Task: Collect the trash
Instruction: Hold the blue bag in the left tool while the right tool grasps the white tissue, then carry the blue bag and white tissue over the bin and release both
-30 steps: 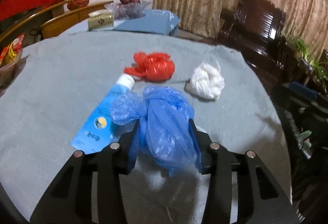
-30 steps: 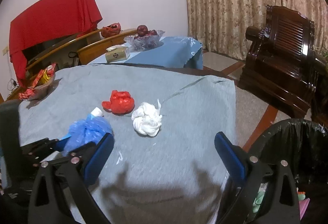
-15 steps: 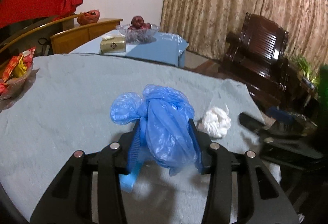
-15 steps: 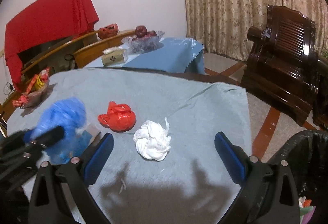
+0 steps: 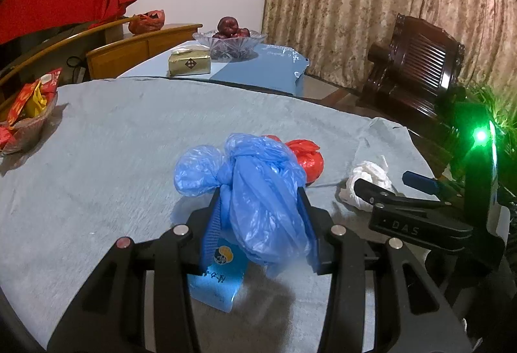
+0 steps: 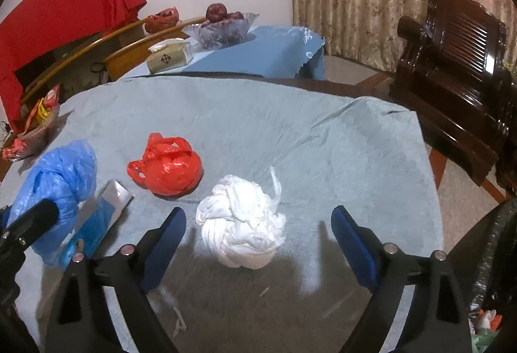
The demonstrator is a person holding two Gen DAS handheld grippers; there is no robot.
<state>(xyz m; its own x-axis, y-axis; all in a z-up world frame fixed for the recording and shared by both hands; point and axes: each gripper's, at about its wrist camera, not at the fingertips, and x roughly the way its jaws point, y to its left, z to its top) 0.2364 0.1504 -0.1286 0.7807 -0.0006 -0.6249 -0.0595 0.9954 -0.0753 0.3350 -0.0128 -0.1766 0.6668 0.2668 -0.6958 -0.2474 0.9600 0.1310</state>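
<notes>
The left gripper (image 5: pixel 263 220) is clamped on the knotted blue bag (image 5: pixel 258 191), which bulges out above and below the two blue pads, lifted clear of the grey-clothed table (image 5: pixel 129 143). The right gripper (image 6: pixel 258 233) stands wide, nothing between its fingers, with the white bag (image 6: pixel 240 223) lying on the cloth between and just ahead of its tips.

The other trash sits toward the table's right edge: the red bag (image 6: pixel 168 169) just beyond the white one, and a flat blue tube (image 6: pixel 97 223) lying on the cloth under the raised blue bag. A black-lined bin (image 6: pixel 494 256) shows past the right edge of the table, low in the right wrist view.

Risks from here, as I judge them — the blue bag is thin, slippery film held only by its gathered middle, so a quick swing toward the bin could let it slide out of the pads and drop on the floor short of the liner. The white bag is soft and loosely wadded; if the right fingers close too high they may pinch only a loose tail and the bundle would unravel or fall. The two grippers are near each other above the same patch of cloth — crossing paths to the bin could knock one against the other, or sweep the red bag off the edge.
</notes>
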